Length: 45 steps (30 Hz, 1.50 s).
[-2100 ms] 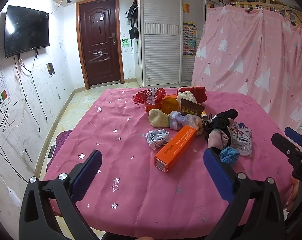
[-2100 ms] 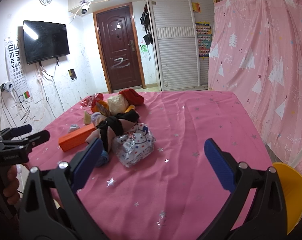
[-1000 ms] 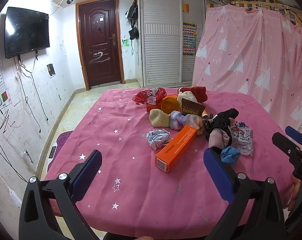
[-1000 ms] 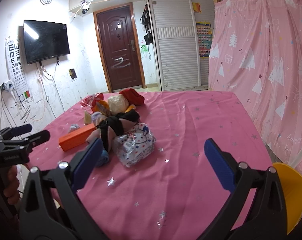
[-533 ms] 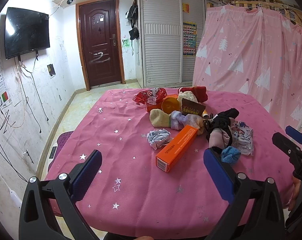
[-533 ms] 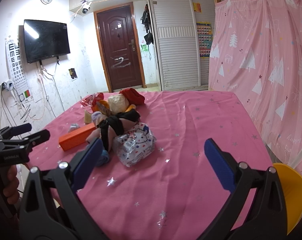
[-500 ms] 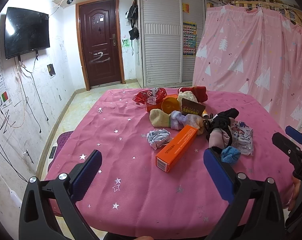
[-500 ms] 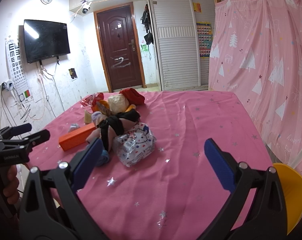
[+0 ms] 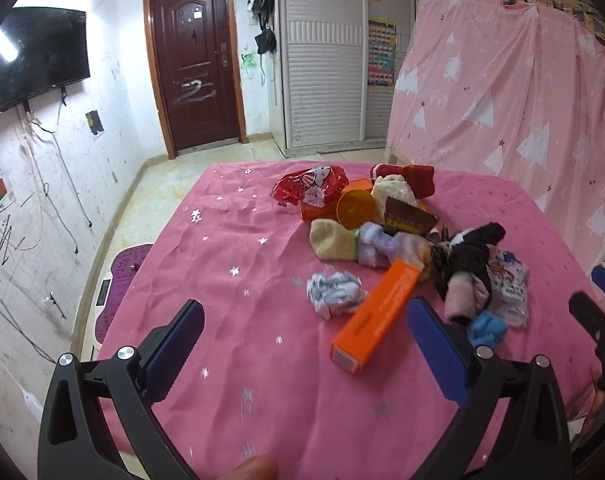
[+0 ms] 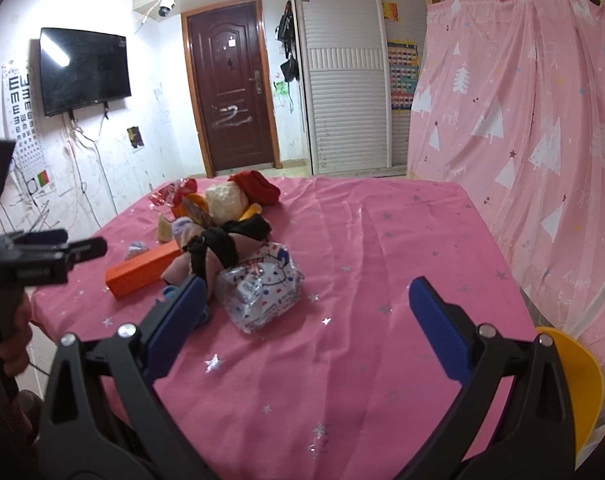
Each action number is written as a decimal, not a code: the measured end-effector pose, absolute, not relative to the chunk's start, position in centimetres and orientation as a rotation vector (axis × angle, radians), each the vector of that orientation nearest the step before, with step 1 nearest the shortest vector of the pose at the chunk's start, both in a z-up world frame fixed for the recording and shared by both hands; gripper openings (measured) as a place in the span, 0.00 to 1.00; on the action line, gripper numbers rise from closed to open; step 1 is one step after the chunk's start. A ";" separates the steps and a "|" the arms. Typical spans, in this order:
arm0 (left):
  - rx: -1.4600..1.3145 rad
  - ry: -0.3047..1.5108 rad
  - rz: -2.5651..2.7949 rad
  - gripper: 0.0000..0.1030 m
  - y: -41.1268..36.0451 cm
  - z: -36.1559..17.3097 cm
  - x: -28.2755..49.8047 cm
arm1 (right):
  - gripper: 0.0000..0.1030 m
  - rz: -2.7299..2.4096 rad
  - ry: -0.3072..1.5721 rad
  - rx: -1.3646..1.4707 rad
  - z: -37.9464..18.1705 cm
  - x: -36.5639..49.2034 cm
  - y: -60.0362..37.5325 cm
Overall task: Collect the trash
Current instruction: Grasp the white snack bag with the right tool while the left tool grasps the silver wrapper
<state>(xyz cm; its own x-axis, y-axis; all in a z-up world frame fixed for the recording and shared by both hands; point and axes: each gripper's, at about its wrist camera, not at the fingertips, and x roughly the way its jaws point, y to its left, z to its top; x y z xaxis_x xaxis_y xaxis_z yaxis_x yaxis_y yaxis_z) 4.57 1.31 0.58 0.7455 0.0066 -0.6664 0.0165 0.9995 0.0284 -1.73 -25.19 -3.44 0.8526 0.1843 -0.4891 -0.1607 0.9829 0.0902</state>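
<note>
1. Lying on the pink tablecloth [image 9: 230, 240], the trash forms a loose pile of wrappers, socks and boxes toward the far middle of the table.
2. An orange box [image 9: 376, 316] lies at the near edge of the pile, pointing at an angle toward the left gripper [image 9: 302, 340], just ahead of the gap between its jaws and nearer the right one.
3. A crumpled grey-white wrapper [image 9: 334, 292] sits just beside the box, on its left.
4. A printed plastic bag [image 10: 262, 292] lies at the pile's near right end, ahead of the right gripper [image 10: 306, 312], close to its left jaw and touching neither.
5. Behind these sit a black sock [image 9: 470, 248], a red foil wrapper [image 9: 310, 186] and a round orange lid [image 9: 356, 210].
6. Both grippers hover above the cloth with jaws spread wide and nothing between them.
7. A yellow bin [image 10: 578, 380] shows at the table's right edge, well apart from the pile.
8. A brown door [image 10: 230, 92] and a wall television [image 10: 84, 70] stand beyond.
</note>
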 end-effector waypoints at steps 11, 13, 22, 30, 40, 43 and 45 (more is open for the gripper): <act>0.068 0.767 -0.162 0.92 0.6 -0.3 6.1 | 0.95 0.188 0.648 0.026 -3.2 0.6 -25.7; 0.068 0.765 -0.157 0.92 1.2 -0.2 6.3 | 0.95 0.193 0.665 0.002 -3.2 0.9 -25.0; 0.013 0.834 -0.111 0.72 3.9 -1.1 9.7 | 0.91 0.178 0.760 0.003 -4.1 3.5 -23.9; -0.008 0.882 -0.188 0.66 2.8 -2.3 11.5 | 0.76 0.175 0.820 0.020 -4.9 5.0 -23.6; 0.051 0.902 -0.190 0.28 0.7 -4.2 12.0 | 0.75 0.197 0.884 0.022 -5.9 6.6 -23.1; 0.048 0.896 -0.189 0.28 0.7 -4.2 11.8 | 0.74 0.199 0.887 0.004 -5.9 6.8 -22.8; 0.036 0.887 -0.183 0.28 0.7 -4.0 11.7 | 0.60 0.205 0.883 -0.012 -5.9 6.7 -22.6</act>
<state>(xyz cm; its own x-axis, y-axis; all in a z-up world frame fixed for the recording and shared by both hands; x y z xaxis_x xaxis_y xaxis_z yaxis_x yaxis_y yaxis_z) 11.71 0.67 -4.03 0.6170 -0.1436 -0.7738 0.1734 0.9838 -0.0443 6.74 -22.60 -5.92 0.6167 0.1734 -0.7678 -0.1831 0.9803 0.0744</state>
